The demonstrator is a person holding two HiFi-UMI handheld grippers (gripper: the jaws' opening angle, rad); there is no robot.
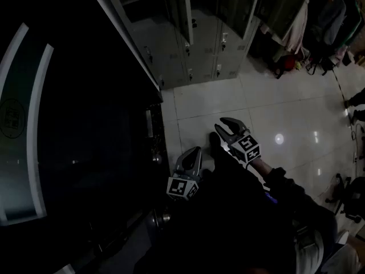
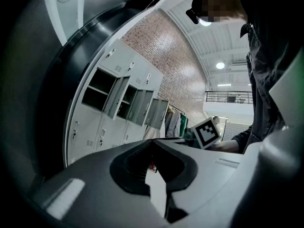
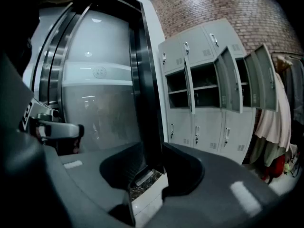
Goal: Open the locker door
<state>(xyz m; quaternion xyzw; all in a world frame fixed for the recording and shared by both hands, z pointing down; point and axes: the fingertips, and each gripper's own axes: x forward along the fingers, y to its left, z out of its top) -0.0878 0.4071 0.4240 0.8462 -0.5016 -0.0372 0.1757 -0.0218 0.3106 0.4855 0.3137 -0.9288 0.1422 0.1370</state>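
White floor tiles (image 1: 296, 113) stretch from a dark curved glass door (image 1: 85, 124) to a bank of grey lockers (image 1: 171, 50) under a brick wall (image 3: 213, 4), with clothes (image 1: 299, 21) hanging off to one side. Several upper locker doors (image 3: 259, 80) already stand swung out, while the lower row of doors (image 3: 209, 127) looks closed, each with a small handle.

Both tools hang low in front of the person, well apart from the lockers. The left gripper (image 1: 194, 153) has its jaw tips meeting and nothing clamped between them. The right gripper (image 1: 225, 127) has its jaws parted, with only the door frame and floor showing through the gap.

My reading is that the approach has not yet begun and no locker handle is touched. Which door is meant I cannot tell. The next move likely calls for walking across, raising the parted right gripper to a closed door's handle, nipping it and pulling outward along the hinge swing
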